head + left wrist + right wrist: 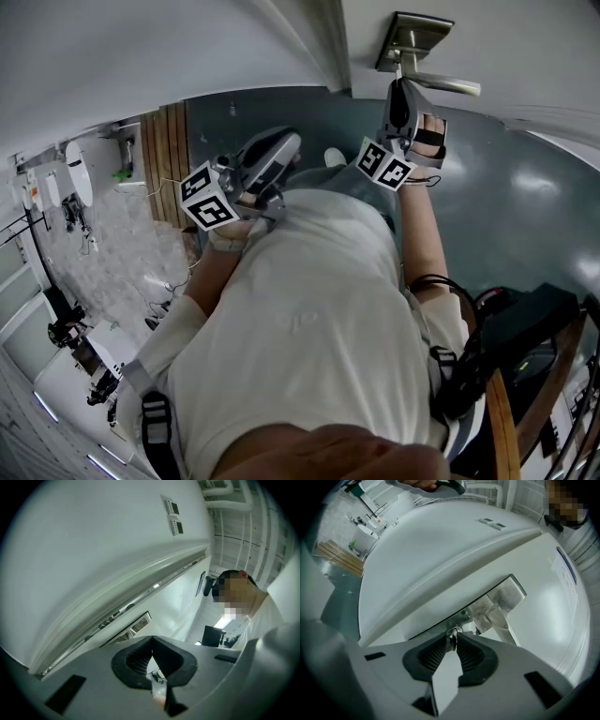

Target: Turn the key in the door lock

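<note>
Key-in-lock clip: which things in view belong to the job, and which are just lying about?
Belongs to the job:
- key
- right gripper, jaws apart around the key
- lock plate with lever handle
- door

Just lying about:
- left gripper, shut, empty
- wooden slats
- wall switches
- black box

Right hand-held gripper just under door handle; left hand-held gripper apart, beside white shirt.
</note>
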Motion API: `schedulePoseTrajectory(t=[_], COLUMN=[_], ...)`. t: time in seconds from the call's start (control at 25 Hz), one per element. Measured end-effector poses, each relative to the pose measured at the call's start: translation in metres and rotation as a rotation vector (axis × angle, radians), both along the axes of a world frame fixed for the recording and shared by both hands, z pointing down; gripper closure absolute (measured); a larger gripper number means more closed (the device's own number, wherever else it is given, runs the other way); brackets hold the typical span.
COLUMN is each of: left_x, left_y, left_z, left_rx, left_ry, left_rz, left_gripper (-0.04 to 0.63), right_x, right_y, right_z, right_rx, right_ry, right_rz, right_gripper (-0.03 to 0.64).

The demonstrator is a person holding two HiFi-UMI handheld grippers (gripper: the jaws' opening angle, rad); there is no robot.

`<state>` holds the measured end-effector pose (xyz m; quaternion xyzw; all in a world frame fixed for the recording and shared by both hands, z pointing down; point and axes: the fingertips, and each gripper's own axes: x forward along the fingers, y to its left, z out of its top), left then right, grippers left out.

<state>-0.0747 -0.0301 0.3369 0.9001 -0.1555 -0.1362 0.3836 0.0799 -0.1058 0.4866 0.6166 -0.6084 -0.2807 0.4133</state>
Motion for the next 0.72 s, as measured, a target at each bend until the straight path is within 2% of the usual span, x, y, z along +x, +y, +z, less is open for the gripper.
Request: schedulePoseTrajectory(t=[0.32,0.4,0.64,0.72], left_x=[-0.0011,-0.0015,-0.003,-0.0044], left_y=[-0.0022,-0.0017,-0.0004,-0.0008], left_z=[-0.0025,-0.0018,0.0005,-0.0004], left_rx=[-0.011,-0.012,-0.01,-0.01], left_ry=[0.013,0.016,0.022,0.026], left_rz=[0.0,-0.001,-0.01,-0.014], left_gripper=[0.588,0.586,0.586,0.588], right_x=[0.0017,0.0018,0.0046,0.0058], right_y=[-0.009,-0.0091,-0.0085,-0.0086], right_z=[-0.0071,-0.007,-0.0069,-0.0063], right_rx=[0.021,0.022,-0.002,-0.005], right_ry=[-0.039,-0.083,-0.374,-0.499], right_rz=[0.037,0.038,0.054,0.06], right_gripper=[0.56,0.568,0.569,0.569])
